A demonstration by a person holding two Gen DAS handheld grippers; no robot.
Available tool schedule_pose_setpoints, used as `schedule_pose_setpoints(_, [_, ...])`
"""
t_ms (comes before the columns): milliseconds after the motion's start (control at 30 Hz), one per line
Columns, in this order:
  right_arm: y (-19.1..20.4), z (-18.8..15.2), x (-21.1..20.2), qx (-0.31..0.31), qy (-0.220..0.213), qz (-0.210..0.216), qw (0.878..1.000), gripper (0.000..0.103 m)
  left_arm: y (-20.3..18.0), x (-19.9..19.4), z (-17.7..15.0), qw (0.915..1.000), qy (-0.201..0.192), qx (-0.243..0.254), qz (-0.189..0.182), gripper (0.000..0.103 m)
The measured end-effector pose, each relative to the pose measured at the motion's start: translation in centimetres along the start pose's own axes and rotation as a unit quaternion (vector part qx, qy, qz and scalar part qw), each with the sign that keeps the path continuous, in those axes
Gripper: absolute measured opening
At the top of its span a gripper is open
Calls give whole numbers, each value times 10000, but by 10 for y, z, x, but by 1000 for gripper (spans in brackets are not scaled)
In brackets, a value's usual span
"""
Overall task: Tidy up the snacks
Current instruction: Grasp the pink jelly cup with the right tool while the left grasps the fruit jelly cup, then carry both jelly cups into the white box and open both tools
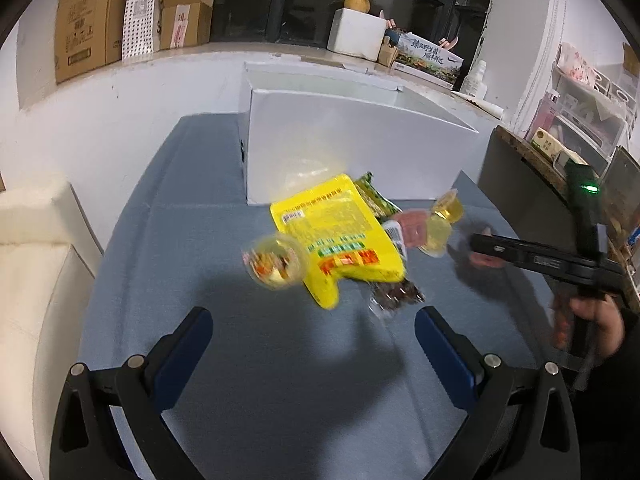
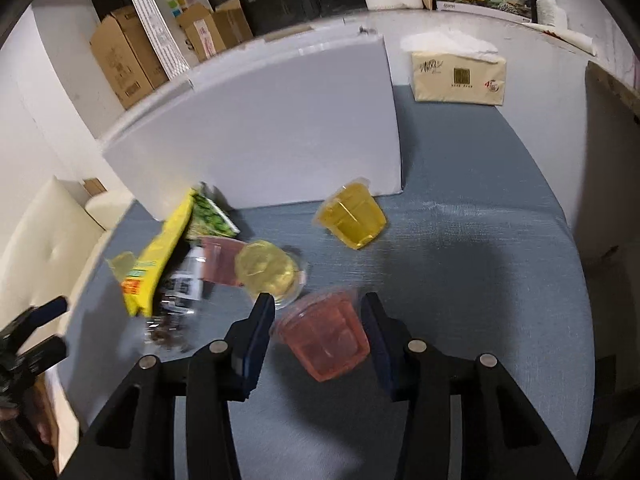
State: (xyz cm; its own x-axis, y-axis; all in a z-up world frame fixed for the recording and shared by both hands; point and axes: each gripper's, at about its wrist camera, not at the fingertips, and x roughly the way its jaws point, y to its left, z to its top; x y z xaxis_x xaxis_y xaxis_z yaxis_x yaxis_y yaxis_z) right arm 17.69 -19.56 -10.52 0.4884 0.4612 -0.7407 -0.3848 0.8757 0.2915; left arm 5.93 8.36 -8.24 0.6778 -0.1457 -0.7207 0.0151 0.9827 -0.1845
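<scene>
- A pink jelly cup [image 2: 324,340] on the blue table [image 2: 480,280] is framed between the open jaws of the right gripper [image 2: 318,312], not yet squeezed.
- The left gripper [image 1: 314,328] is held open above the snack pile [image 1: 340,236].
- Closing, then lifting into the white box [image 2: 280,128], is judged next.

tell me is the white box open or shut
Open: the left wrist view shows the white box with its top rim exposed, lid flap standing behind, inside wall visible.

cardboard boxes [image 1: 90,20] stand along the window ledge [image 1: 224,49], with a white foam block [image 1: 356,32] and a printed flat carton [image 1: 430,58] farther along it. a beige tissue pack [image 2: 459,76] rests on the blue-grey counter [image 1: 280,360], and a cream cushioned seat [image 1: 36,264] sits beside the counter.
</scene>
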Motion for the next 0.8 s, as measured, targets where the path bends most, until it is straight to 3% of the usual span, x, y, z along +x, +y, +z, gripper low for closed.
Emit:
schedule_pose_setpoints(200, [18, -10, -37, -54, -375, 246, 9990, 48, 24, 43, 23, 9994, 263, 59, 227, 103])
schedule_pose_setpoints(500, [38, -11, -39, -207, -397, 330, 9985, 48, 35, 65, 28, 9990, 309, -223, 222, 103])
schedule_pose_setpoints(533, [37, -11, -38, -219, -395, 331, 9984, 48, 35, 65, 29, 9991, 281, -239, 211, 99])
schedule_pose_setpoints(600, [40, -13, -37, -254, -371, 347, 9984, 48, 36, 63, 29, 9992, 243, -331, -12, 75])
schedule_pose_setpoints(633, [40, -13, -37, -257, -373, 354, 9983, 48, 36, 63, 27, 9991, 272, -331, -65, 52])
schedule_pose_setpoints(800, [41, -14, -40, -275, -415, 396, 9980, 48, 36, 55, 19, 9991, 164, -350, -176, 52])
